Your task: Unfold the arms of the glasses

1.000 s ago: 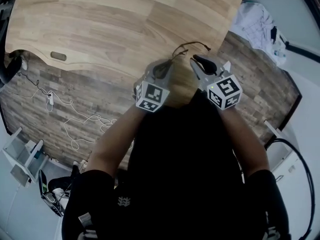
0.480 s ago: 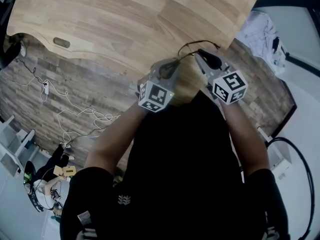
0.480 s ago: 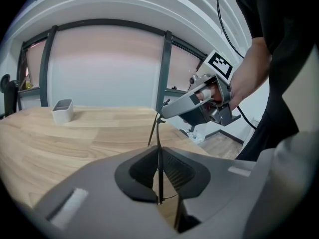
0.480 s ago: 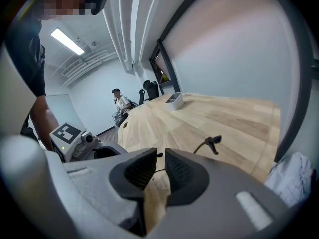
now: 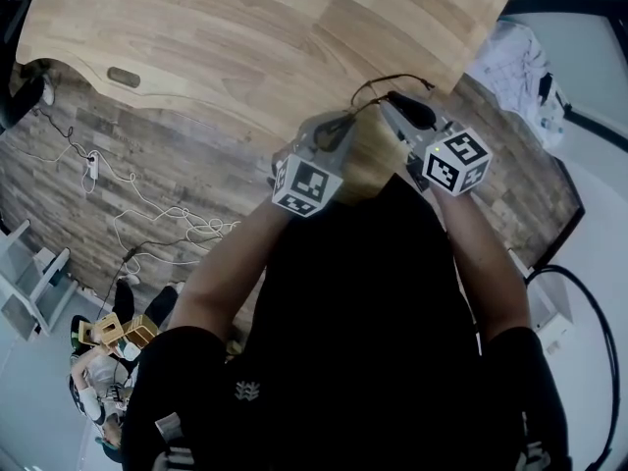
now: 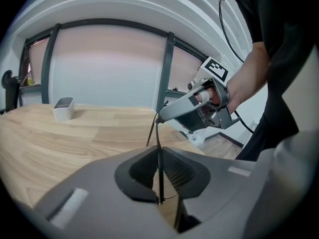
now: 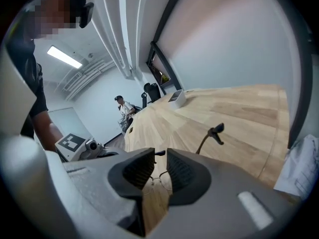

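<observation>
Left gripper (image 6: pixel 159 156) pinched on one thin arm (image 6: pixel 158 138) of the glasses (image 7: pixel 162 181); right gripper (image 7: pixel 160 158) clamps the frame.
Glasses held aloft over desk (image 6: pixel 75 138) edge. Small white box (image 6: pixel 64 107) far back on desk, contents not visible.

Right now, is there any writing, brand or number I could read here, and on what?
No readable words or numbers anywhere.
Left cube, right cube: black-and-white square patterns, not letters.
White logo on the black shirt: too small to read.
</observation>
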A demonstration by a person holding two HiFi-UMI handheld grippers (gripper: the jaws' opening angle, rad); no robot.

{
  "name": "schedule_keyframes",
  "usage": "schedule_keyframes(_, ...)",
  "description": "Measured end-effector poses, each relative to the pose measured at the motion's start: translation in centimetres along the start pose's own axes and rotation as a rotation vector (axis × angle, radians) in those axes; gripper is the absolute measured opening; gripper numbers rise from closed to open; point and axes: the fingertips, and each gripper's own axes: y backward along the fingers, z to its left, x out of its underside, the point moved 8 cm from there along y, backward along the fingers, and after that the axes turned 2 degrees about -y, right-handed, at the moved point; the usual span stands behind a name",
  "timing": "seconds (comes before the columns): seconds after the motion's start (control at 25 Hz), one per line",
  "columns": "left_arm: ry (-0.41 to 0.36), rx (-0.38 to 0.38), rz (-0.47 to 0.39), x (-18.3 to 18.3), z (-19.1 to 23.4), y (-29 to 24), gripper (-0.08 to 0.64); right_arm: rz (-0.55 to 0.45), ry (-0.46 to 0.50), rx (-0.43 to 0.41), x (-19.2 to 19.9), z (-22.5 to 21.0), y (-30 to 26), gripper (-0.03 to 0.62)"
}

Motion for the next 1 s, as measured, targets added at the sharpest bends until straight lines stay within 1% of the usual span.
schedule_keyframes(0.12, 0.006, 0.003, -0.002, 0.0, 0.0, 0.0, 0.034, -0.006, 0.001, -0.029, -0.1, 0.2, -0.2, 0.066)
schedule_keyframes(0.28, 0.012, -0.016, 0.009, 0.1, 0.0, 0.1, 0.034, -0.012, 0.013, -0.061, -0.4, 0.6, -0.1, 0.055)
schedule_keyframes(0.52, 0.005, -0.051, 0.044, 0.7, -0.1, 0.3, 0.039, -0.005, 0.122, -0.094, -0.9, 2.3, -0.1, 0.043)
schedule_keyframes(0.64, 0.007, -0.06, 0.064, 0.9, -0.2, 0.7, 0.066, 0.008, 0.167, -0.11, -1.1, 3.3, -0.3, 0.034)
schedule_keyframes(0.76, 0.004, -0.07, 0.071, 1.1, -0.5, 1.7, 0.074, 0.022, 0.202, -0.125, -1.3, 4.0, -0.5, 0.031)
schedule_keyframes(0.88, 0.01, -0.103, 0.074, 1.5, -0.5, 3.2, 0.074, 0.035, 0.241, -0.138, -1.4, 4.7, -0.5, 0.031)
schedule_keyframes(1.0, 0.026, -0.151, 0.077, 1.8, -0.6, 5.2, 0.074, 0.05, 0.301, -0.151, -1.3, 5.7, -0.4, 0.029)
